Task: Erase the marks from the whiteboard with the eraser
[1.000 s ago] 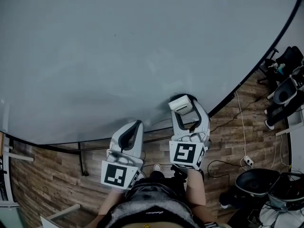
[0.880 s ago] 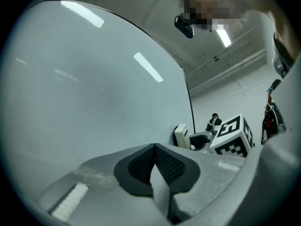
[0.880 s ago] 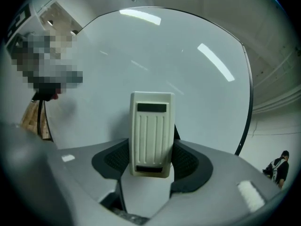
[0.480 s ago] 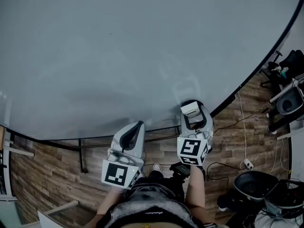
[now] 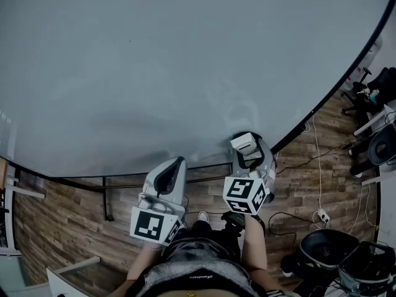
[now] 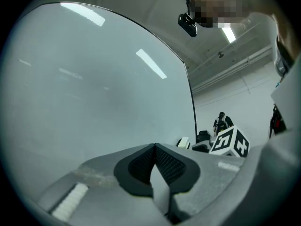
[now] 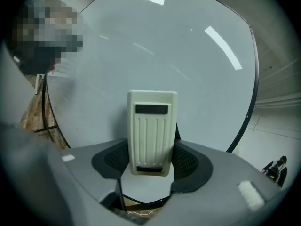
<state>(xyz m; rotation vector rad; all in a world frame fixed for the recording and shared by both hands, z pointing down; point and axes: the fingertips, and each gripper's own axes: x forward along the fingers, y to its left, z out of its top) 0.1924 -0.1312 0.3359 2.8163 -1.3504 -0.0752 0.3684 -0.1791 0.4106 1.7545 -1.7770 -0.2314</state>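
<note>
Eraser (image 5: 244, 143) nudged left near whiteboard (image 5: 154, 73) bottom edge; broad surface above.

Wood-plank floor (image 5: 74, 228) carries loose cables (image 5: 314, 166) and a power strip (image 5: 320, 215).

**Right gripper (image 7: 151, 160) clamping the eraser (image 7: 151, 126) in front of the whiteboard (image 7: 197, 69)**

At the centre of the frame, the two dark ribbed pads (image 7: 114, 160) are pressing on either side of a cream eraser. It is standing upright, and its upper half is rising clear of the jaws. The pale whiteboard is filling most of the frame behind it, reflecting light strips at the top and upper right. Its black edge (image 7: 250, 102) is curving down the right side. Wood-patterned floor (image 7: 34, 113) is showing at the left.
</note>
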